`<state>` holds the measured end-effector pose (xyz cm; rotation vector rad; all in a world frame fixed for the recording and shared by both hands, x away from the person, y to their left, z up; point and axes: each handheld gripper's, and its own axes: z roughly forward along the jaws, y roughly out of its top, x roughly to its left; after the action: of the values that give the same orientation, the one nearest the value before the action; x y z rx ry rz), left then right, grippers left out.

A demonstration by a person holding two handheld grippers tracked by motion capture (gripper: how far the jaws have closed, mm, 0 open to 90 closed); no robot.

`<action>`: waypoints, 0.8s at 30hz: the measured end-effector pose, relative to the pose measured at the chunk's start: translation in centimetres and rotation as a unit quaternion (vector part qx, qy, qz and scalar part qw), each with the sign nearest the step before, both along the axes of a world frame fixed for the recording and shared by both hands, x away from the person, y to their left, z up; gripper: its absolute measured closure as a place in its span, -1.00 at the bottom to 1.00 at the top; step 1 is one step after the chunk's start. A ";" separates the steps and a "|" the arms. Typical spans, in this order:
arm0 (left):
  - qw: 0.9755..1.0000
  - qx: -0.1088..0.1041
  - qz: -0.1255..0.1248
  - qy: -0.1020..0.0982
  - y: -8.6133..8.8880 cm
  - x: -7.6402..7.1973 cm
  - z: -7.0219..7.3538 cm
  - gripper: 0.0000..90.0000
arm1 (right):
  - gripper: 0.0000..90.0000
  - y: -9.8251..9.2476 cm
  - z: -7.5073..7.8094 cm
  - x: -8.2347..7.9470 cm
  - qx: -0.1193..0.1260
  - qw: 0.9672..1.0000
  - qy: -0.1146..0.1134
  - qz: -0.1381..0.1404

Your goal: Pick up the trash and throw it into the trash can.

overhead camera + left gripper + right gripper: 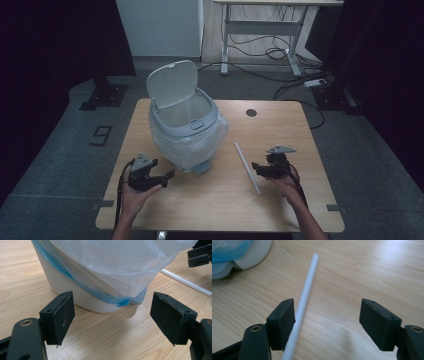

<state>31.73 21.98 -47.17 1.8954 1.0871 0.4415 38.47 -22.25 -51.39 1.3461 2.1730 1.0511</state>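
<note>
A wooden table (280, 210) carries everything here, with a round cable hole (251, 112) near its far edge. Largest on it is a white pedal bin (186, 131), standing left of the middle with its grey lid (172, 83) tipped up and back, and a clear plastic liner (172, 145) draped over its rim and hanging down its sides; in the left gripper view a blue edge of film runs along the bin's lower wall. To the right of the bin, well apart from it, a thin white rod (247, 167) lies flat on the table, running from the far side toward the person. The left gripper (170, 176) rests low on the table just beside the bin's base, its jaws spread wide with nothing between them, pointing at the foot of the bin. The right gripper (256, 167) sits at the rod; its jaws are released, standing apart around the near part of the rod, which lies close against the left pad (282, 322) in the right gripper view, while the other pad stands clear of it.
</note>
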 end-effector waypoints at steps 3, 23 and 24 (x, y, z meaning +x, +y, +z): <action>1.000 0.000 0.001 0.003 0.0 0.1 -0.1 -0.56 | -0.25 0.9 -0.3 0.6 0.001 1.000 0.005 0.006; 1.000 -0.004 0.007 0.009 0.2 0.0 -0.3 -0.55 | 0.17 4.3 -2.5 1.6 -0.047 0.997 0.047 0.034; 1.000 -0.004 0.007 0.009 0.3 0.0 -0.3 -0.55 | 0.20 4.3 -2.5 1.6 -0.052 0.997 0.043 0.034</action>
<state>31.71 22.24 -47.48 1.8882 1.1129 0.4281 40.07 -17.94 -53.88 1.3018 2.3171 0.9065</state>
